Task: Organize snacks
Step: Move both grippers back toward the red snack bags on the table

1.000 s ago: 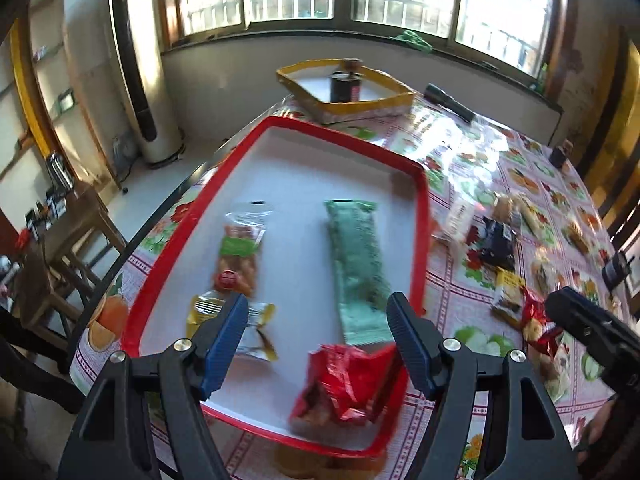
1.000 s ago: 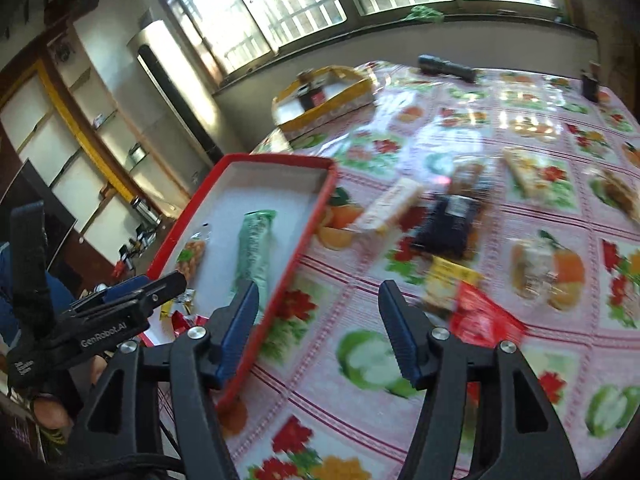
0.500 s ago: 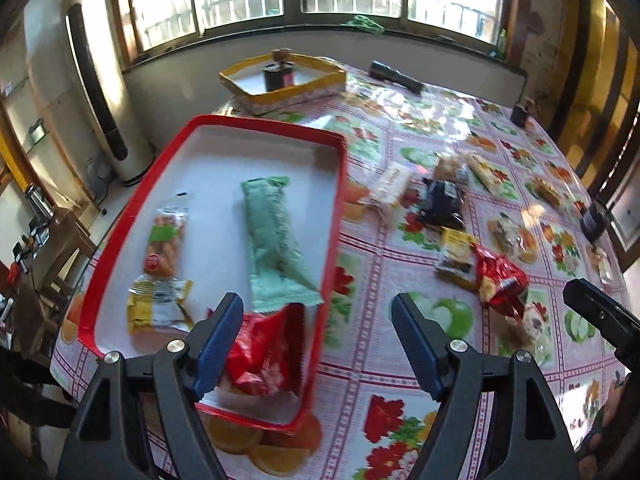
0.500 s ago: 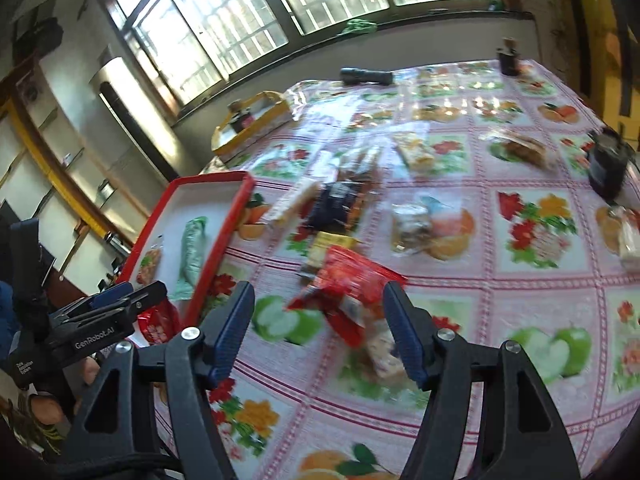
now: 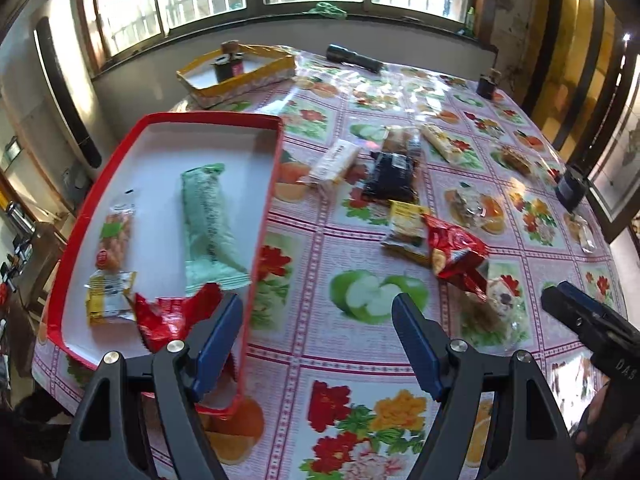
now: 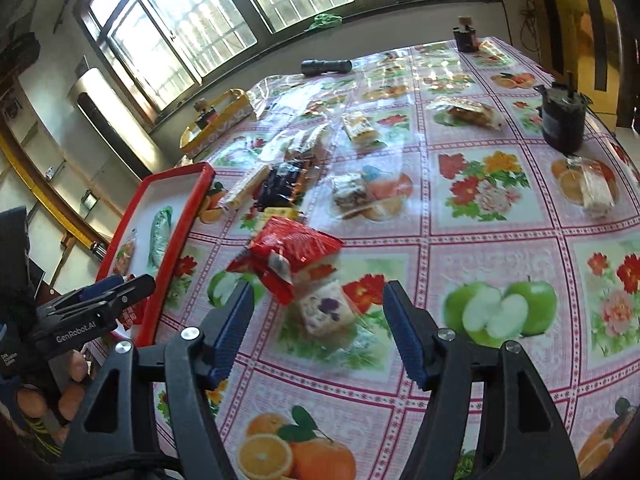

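A red tray (image 5: pixel 264 216) on the table's left holds a long green packet (image 5: pixel 206 224), an orange snack pack (image 5: pixel 116 236), a yellow pack (image 5: pixel 108 298) and a red bag (image 5: pixel 172 316). My left gripper (image 5: pixel 318 336) is open and empty over the tray's right rim. My right gripper (image 6: pixel 318 332) is open and empty, just in front of a clear-wrapped cake (image 6: pixel 326 310) and a red bag (image 6: pixel 294 256). Loose snacks lie beyond: a black pack (image 6: pixel 280 186), a yellow pack (image 5: pixel 406 224), a beige bar (image 5: pixel 336 160).
A yellow box (image 5: pixel 236 72) with a small bottle stands at the far left. A black flashlight (image 6: pixel 326 66) lies at the far edge. A dark jar (image 6: pixel 562 120) stands at the right, with more wrapped pastries (image 6: pixel 464 112) around. The tray (image 6: pixel 168 248) nears the table's left edge.
Both grippers swung right, away from the tray and toward the loose snacks. The red bag and wrapped cake now sit right in front of my right gripper.
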